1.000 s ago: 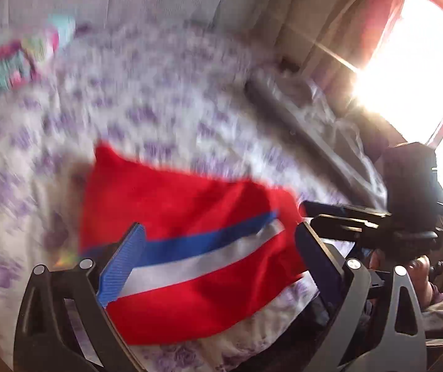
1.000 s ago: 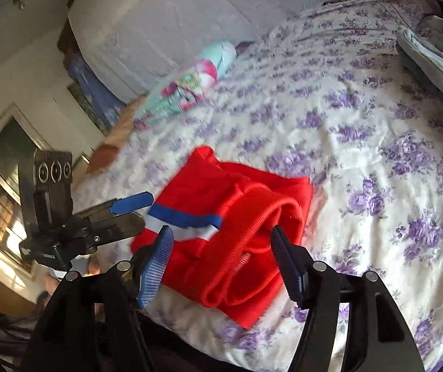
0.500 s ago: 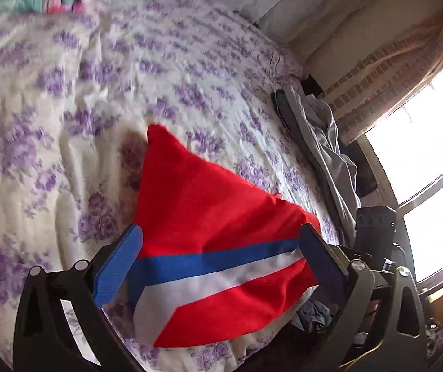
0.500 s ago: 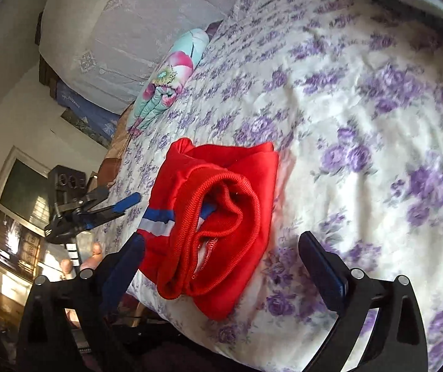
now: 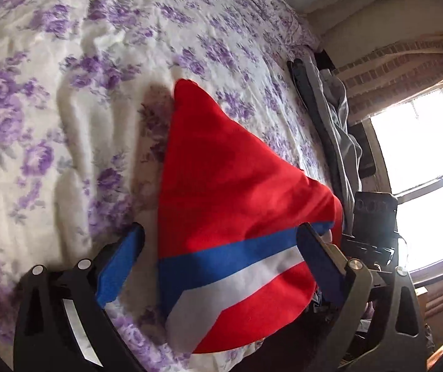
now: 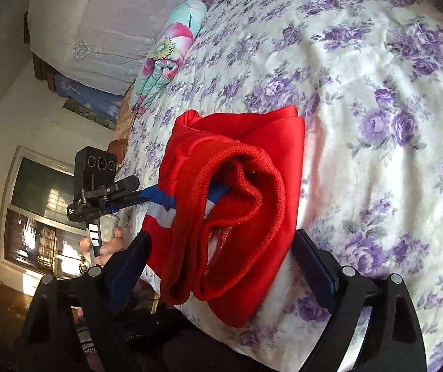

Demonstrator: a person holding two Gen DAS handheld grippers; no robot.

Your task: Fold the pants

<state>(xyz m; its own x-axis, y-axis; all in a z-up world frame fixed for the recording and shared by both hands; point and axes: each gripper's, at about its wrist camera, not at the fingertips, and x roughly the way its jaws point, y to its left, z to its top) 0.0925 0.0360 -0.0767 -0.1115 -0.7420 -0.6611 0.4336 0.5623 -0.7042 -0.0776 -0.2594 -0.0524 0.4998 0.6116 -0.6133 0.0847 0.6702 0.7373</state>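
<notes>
Pants: red pants with a blue and a white stripe, folded into a compact bundle, lying on the bed at its near edge; ribbed waistband opening faces the right wrist camera.
Fold condition: several layers stacked – stripe panel on the side toward the left gripper, plain red corner pointing toward the middle of the bed.
Left gripper: left gripper low over the striped end of the pants, jaws wide apart, 1 finger on each side of the bundle; contact with the cloth cannot be told.
Right gripper: right gripper at the waistband end of the pants, jaws wide apart, straddling the bundle – nothing clamped.
Bed cover: white sheet with purple flowers, wrinkled around the pants.
Beyond the pants: rolled floral blanket at the far edge of the bed; grey garment along the bed's window side.
</notes>
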